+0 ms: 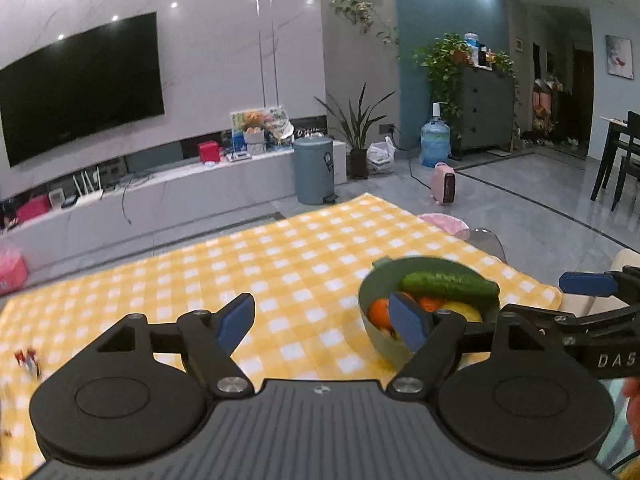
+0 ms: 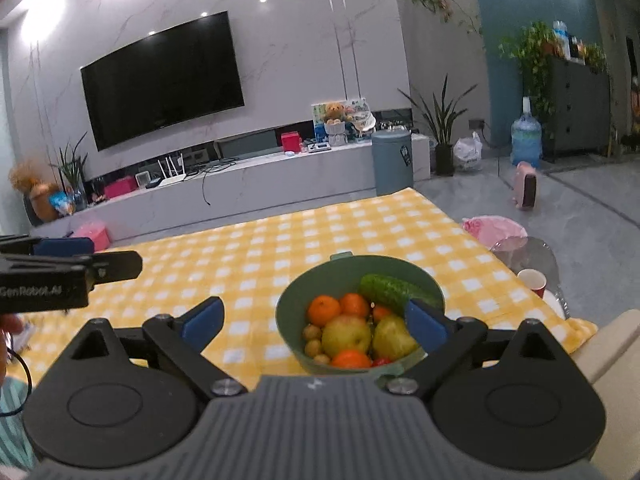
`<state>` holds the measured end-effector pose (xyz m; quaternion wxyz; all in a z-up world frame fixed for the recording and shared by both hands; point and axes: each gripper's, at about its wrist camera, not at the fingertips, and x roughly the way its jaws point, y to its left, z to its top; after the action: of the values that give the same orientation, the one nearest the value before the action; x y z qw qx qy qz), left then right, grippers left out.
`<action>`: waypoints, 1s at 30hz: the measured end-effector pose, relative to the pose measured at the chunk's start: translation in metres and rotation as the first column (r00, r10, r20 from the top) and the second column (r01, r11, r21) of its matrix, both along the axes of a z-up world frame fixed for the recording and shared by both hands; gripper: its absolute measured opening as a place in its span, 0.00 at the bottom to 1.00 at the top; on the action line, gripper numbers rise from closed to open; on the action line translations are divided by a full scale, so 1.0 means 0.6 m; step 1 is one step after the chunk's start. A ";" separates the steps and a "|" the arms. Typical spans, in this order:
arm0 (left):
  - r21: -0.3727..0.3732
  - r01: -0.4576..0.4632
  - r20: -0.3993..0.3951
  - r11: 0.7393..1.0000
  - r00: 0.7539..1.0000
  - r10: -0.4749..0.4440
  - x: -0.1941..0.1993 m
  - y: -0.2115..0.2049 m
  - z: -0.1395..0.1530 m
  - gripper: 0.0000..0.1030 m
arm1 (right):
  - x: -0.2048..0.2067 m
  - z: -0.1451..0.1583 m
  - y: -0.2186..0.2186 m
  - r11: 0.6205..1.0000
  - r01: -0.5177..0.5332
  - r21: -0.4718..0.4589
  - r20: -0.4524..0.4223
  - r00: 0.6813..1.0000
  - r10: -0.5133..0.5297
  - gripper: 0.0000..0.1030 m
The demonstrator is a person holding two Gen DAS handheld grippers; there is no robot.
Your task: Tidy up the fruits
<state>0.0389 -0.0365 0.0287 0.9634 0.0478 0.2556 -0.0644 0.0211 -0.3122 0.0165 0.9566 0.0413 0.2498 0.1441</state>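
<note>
A green bowl [image 2: 356, 264] stands on the yellow checked tablecloth [image 2: 260, 256]. It holds a cucumber [image 2: 390, 290], oranges [image 2: 324, 310], a yellow-green apple [image 2: 346, 336], a pear-like fruit [image 2: 392, 338] and small brown round fruits [image 2: 312, 340]. My right gripper [image 2: 316, 322] is open and empty, just in front of the bowl, its right finger over the bowl's near right rim. My left gripper [image 1: 324, 320] is open and empty, to the left of the bowl [image 1: 370, 300], its right finger in front of the bowl. The cucumber [image 1: 450, 286] lies on top.
A small red-and-white item [image 1: 28, 360] lies at the cloth's left edge. A red paper cup [image 2: 532, 282] and a pink bin [image 2: 496, 230] stand off the table's right side. A TV unit, a blue bin [image 2: 392, 162] and plants lie beyond the far edge.
</note>
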 end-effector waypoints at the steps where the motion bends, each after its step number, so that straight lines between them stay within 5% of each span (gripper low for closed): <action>1: -0.003 0.007 -0.006 1.000 1.000 -0.007 -0.004 0.002 -0.006 0.87 | -0.011 -0.004 0.004 1.000 0.004 -0.014 0.012 1.000 -0.004 0.91; 13: -0.043 -0.069 -0.045 0.997 0.997 0.067 -0.056 0.015 -0.069 0.88 | -0.095 -0.065 0.027 0.995 0.056 -0.080 0.081 0.995 -0.049 0.92; 30: -0.016 -0.096 -0.141 0.995 0.986 0.092 -0.061 0.010 -0.124 0.88 | -0.077 -0.101 0.037 0.990 0.053 -0.130 0.020 0.998 -0.051 0.93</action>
<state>0.0023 -0.0302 -0.0457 0.9456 0.0201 0.3239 -0.0251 -0.0252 -0.2898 -0.0440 0.9628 -0.0157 0.2496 0.1027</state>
